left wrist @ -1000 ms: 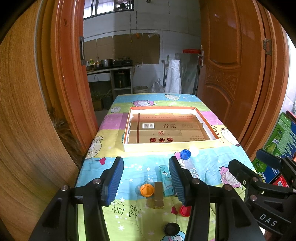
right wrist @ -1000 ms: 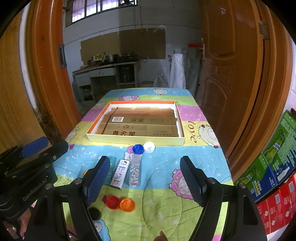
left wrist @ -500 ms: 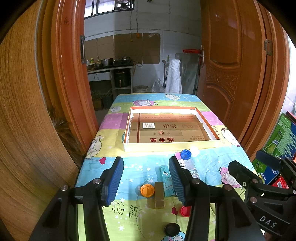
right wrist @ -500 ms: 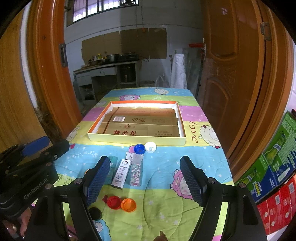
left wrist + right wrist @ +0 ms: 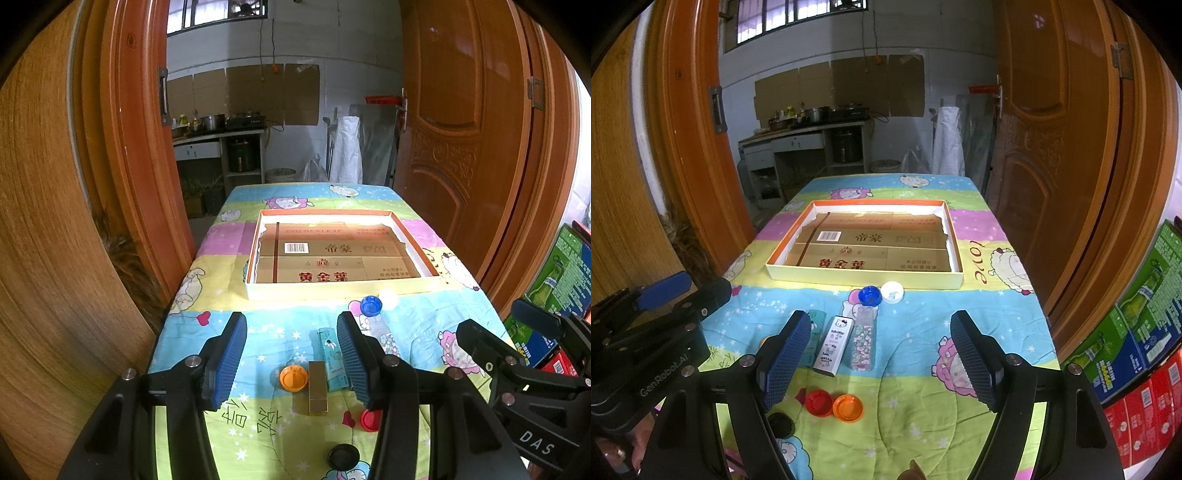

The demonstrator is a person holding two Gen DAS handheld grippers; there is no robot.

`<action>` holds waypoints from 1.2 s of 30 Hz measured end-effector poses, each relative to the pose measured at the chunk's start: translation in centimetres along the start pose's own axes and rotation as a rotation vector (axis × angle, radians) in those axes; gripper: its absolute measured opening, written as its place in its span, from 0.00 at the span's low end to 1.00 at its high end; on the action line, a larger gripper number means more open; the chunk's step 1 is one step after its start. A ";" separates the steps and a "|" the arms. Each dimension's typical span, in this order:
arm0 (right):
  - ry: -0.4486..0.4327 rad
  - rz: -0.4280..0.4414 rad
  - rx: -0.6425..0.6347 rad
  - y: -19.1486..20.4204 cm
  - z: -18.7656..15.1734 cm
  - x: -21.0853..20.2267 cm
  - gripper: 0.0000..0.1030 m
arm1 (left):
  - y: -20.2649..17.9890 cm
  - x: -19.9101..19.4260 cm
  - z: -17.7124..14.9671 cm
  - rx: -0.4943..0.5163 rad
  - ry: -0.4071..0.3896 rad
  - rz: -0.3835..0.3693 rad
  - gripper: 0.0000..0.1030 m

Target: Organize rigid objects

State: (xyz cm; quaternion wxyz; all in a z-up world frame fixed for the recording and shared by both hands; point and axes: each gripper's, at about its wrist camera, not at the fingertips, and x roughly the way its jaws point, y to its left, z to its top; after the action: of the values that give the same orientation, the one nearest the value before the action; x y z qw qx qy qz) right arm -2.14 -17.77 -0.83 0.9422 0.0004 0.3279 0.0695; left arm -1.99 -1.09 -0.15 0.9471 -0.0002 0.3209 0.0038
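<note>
Both grippers hang above the near end of the quilted table (image 5: 997,295) with their jaws spread wide and nothing between them.

The main risk is crowding. From the left gripper (image 5: 291,354), the orange cap (image 5: 293,378), the gold box (image 5: 318,387) and the teal box (image 5: 332,365) lie packed together at about 6 o'clock, just beside one another. A descent on any one of them could catch its neighbour and push it across the slippery cloth. The red cap (image 5: 370,420) sits half hidden behind the right-hand finger at 5 o'clock, so it could be knocked unseen. The black cap (image 5: 343,456) lies close to the near table edge at 6 o'clock and could be swept off.

From the right gripper (image 5: 882,354), the Hello Kitty box (image 5: 834,346) and the clear sprinkle-filled tube (image 5: 863,341) lie side by side at 9 o'clock, nearer its left-hand finger. The tube, being round, would likely roll if nudged. The red and orange caps (image 5: 848,407) touch each other at 7 o'clock. The blue cap (image 5: 870,295) and white cap (image 5: 892,291) lie at 12 o'clock, just short of the shallow cardboard-lined tray (image 5: 864,277), which holds none of the loose pieces.
</note>
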 end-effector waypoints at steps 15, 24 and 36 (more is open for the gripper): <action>0.003 0.002 0.001 0.2 -0.1 0.1 0.77 | 0.0 0.2 -0.3 -0.004 0.010 -0.003 0.50; 0.018 0.000 0.011 -0.1 -0.6 0.7 0.77 | 0.8 1.0 -0.1 -0.026 0.029 0.005 0.50; 0.087 0.020 0.002 -0.7 -3.1 3.0 0.77 | 2.6 3.8 -2.6 -0.040 0.097 -0.047 0.50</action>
State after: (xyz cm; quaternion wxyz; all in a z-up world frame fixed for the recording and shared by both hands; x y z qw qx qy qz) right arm -1.63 -18.18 -5.19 0.9262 0.0016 0.3688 0.0784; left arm -0.54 1.57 -4.50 0.9302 -0.0270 0.3660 -0.0118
